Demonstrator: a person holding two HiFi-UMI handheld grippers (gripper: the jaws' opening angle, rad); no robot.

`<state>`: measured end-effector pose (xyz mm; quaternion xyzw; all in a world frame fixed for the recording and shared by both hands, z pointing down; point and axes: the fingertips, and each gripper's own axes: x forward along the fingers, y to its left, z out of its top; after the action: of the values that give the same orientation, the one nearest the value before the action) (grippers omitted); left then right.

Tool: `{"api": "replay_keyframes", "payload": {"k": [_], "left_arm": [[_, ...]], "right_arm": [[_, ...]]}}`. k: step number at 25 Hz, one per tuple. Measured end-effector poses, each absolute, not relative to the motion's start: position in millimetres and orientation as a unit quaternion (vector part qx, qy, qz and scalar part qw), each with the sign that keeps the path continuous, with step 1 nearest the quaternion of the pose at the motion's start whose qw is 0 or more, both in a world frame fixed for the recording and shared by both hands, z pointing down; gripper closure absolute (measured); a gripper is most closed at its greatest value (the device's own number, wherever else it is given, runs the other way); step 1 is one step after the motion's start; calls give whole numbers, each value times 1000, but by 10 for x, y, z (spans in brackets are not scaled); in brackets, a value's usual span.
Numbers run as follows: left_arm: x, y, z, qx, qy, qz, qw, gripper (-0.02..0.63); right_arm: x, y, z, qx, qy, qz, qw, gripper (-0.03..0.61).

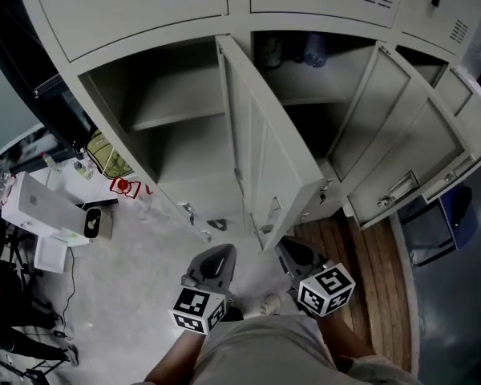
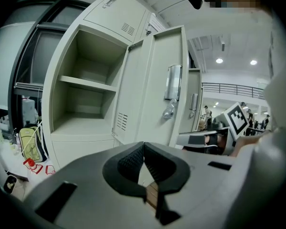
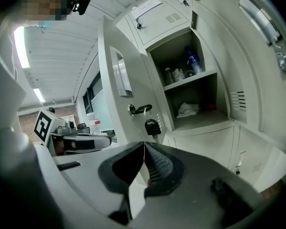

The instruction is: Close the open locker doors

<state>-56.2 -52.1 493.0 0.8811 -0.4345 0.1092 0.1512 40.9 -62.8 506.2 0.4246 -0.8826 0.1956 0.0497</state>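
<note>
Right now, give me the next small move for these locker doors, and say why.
Probably ease the left gripper forward to the handle face of the middle door, ready to push it shut. That door juts out toward the person, between the two grippers. The right gripper and the left one are both shut, empty and touching nothing.

The open sheet-metal locker doors [image 1: 264, 159] are plain pale grey-beige. The left marker cube [image 1: 198, 309] and right marker cube [image 1: 326, 289] carry black-and-white squares — the ribbed jaw pads [image 2: 131, 162] are dark grey, the wooden plank floor [image 1: 377, 271] brown.
</note>
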Motion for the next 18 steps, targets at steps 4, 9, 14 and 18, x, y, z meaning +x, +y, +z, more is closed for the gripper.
{"api": "replay_keyframes", "payload": {"k": [4,9,14,18], "left_arm": [[-649,-495,4941,878,-441,107,153,597],[-783,-452,4964,872,-452,104,158,597],[-974,-435,4963,863,-468,100,159,597],[-1157,-435,4979,856,-482,96,163,597]], "right_arm": [[247,-598,5075,407,-890,197,53,551],[19,-576,5061,384,-900,198,56,551],[-194,-581,5029,365,-909,194,59,551],[-371,-594,5036,352,-914,192,62,551]]}}
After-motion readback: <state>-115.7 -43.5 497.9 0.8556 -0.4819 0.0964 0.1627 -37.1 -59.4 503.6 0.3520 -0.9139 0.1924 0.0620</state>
